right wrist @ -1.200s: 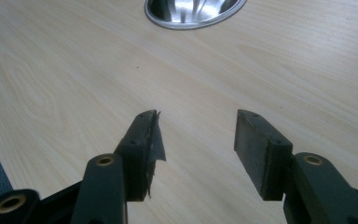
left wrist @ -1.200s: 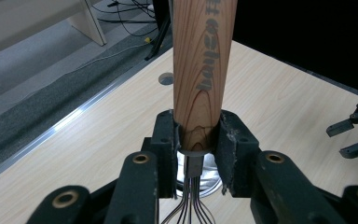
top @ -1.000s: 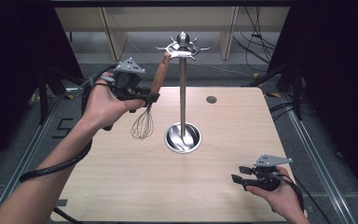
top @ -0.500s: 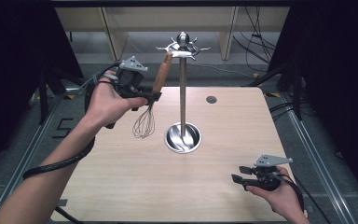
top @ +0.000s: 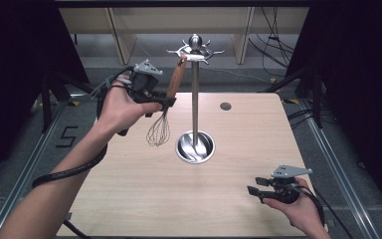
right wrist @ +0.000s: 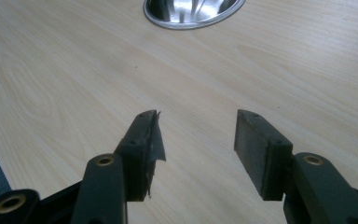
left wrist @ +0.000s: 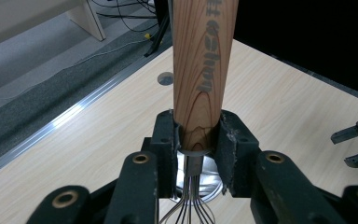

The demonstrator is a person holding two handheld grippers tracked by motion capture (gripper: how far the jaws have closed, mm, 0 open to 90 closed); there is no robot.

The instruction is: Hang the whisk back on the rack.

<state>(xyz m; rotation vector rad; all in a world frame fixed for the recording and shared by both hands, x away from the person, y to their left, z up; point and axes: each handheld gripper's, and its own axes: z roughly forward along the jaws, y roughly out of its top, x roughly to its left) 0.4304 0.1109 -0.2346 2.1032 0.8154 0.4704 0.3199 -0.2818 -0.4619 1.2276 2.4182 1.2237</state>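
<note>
The wooden table (top: 129, 189) spreads wide below both grippers, its bare light top running out to the near edge and to both sides. Near its middle stands the metal stand (top: 195, 99), a thin upright pole rising from a round shiny base (top: 195, 147) to a crown of hooks (top: 195, 50).

The left gripper (top: 165, 102) hangs well above the tabletop, just to the left of the pole. Its jaws pinch the whisk (top: 168, 102) at the lower end of the wooden handle (left wrist: 204, 70), where the wood meets the metal collar; both pads press the wood from either side. The handle leans up from the jaws toward the hooks, its tip just beside them, while the wire loops (top: 158, 132) dangle below the jaws, clear of the table and beside the base.

The right gripper (top: 255, 185) rests low at the near right corner, well apart from the stand. Its jaws stand spread with nothing between them, only bare wood ahead up to the base (right wrist: 193, 11).
</note>
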